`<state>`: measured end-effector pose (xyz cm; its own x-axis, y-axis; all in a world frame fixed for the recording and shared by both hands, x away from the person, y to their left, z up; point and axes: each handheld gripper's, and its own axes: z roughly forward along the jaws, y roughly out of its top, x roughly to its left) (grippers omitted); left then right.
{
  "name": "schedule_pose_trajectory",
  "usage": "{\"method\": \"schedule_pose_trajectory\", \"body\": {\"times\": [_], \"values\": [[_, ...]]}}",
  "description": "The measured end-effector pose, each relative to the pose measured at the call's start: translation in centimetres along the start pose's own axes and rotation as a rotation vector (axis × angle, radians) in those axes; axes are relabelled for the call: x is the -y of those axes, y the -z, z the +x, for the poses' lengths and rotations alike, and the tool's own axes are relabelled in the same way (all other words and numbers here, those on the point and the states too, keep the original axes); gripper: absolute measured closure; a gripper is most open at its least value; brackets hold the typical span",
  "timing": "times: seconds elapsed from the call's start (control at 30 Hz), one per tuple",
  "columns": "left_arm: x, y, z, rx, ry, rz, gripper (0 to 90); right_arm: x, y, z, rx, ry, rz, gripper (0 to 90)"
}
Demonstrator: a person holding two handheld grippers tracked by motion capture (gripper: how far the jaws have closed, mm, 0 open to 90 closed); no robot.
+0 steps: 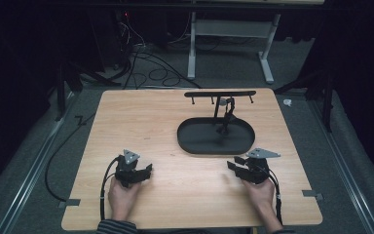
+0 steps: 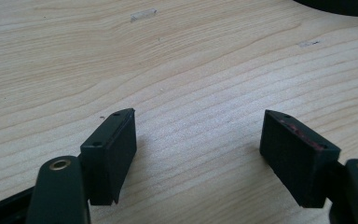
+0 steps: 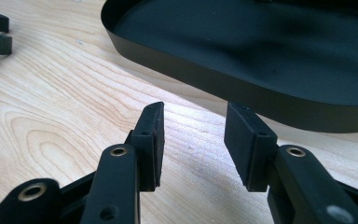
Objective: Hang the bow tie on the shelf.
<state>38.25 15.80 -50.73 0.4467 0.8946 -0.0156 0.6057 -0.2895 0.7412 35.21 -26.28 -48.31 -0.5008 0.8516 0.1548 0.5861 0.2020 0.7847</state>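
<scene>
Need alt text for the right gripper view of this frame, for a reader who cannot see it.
The right gripper rests low over the pale wooden table with its two black jaws open and nothing between them. Just beyond it lies the black oval metal tray, its inside bare where seen.

the black oval metal tray (image 1: pixel 195 144) lies on the light wooden table (image 1: pixel 141 122), toward its far right part. a black t-shaped stand with small hooks (image 1: pixel 219 93) rises from the tray's far side. the left gripper (image 1: pixel 141 171) rests on the table nearer than the tray and to its left; the right gripper (image 1: pixel 234 166) sits just before the tray's near right rim.
</scene>
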Motion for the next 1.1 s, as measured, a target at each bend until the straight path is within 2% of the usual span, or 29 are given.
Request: {"method": "schedule_pose_trajectory", "body": {"times": [0.27, 0.4, 1.1], "values": [[0.0, 0.0, 0.0, 0.000, 0.000, 0.000, 27.6, 0.2, -0.9, 0.1, 0.016, 0.009, 0.027, 59.3], [0.0, 0.0, 0.0, 0.000, 0.000, 0.000, 27.6, 0.3, -1.2, 0.3, 0.032, 0.034, 0.038, 58.7], [0.0, 0.0, 0.0, 0.000, 0.000, 0.000, 27.6, 0.7, -2.5, 1.2, 0.079, 0.101, 0.093, 55.2]]}}
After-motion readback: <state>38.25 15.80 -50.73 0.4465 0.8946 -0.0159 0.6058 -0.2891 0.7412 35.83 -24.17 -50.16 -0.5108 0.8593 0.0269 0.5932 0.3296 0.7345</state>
